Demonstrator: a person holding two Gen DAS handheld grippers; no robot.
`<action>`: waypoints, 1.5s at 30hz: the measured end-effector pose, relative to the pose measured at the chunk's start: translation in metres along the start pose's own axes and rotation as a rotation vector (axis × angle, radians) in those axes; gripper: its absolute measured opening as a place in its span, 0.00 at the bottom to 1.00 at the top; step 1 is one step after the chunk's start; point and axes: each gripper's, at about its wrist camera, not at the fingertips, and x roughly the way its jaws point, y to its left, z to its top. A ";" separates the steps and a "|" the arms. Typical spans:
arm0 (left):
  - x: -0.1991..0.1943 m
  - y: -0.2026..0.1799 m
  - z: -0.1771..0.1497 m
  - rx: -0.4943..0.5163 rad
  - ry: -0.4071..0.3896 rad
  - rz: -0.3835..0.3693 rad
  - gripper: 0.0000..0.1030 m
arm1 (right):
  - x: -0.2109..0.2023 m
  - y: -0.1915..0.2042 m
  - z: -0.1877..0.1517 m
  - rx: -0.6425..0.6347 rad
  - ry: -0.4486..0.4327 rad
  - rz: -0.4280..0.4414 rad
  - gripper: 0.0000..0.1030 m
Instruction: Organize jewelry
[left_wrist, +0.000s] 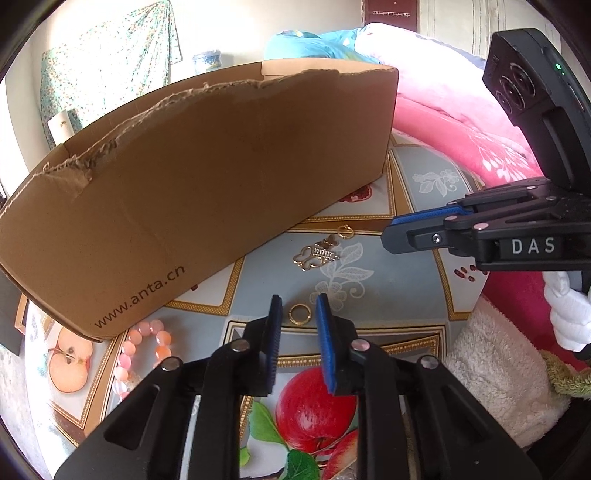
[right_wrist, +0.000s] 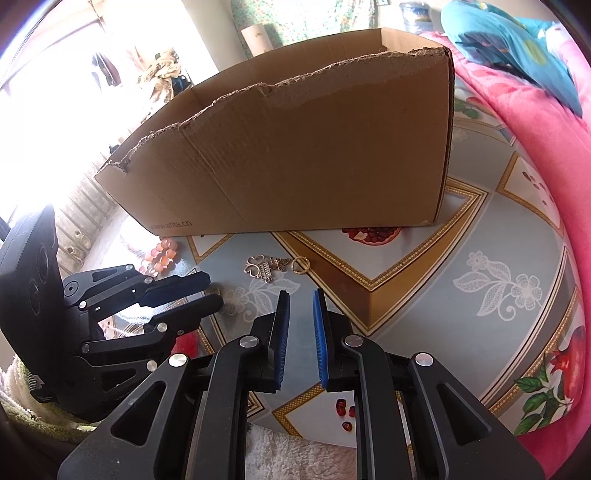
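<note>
Jewelry lies loose on the worktop (left_wrist: 388, 280) before the cardboard box (left_wrist: 207, 177): a gold ring (left_wrist: 300, 315), thin, light and slippery, just beyond the left gripper (left_wrist: 298, 306), fingers slightly apart, empty. Pinch across its rim. Right gripper (right_wrist: 300, 295) likewise.

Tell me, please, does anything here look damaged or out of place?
Yes. The cardboard box has a ragged, torn top edge, as if its flaps were ripped off. The jewelry lies loose on the tablecloth in front of it: bead bracelet, silver charms and gold ring.
</note>
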 end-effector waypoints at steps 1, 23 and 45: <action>0.000 0.000 0.000 0.004 0.000 0.005 0.12 | -0.001 0.000 0.000 0.001 -0.001 -0.001 0.14; 0.000 -0.004 -0.004 -0.037 -0.018 0.039 0.11 | 0.015 0.023 0.013 -0.174 -0.036 -0.118 0.19; 0.000 -0.002 -0.004 -0.040 -0.020 0.036 0.11 | 0.023 0.020 0.014 -0.177 -0.006 -0.147 0.08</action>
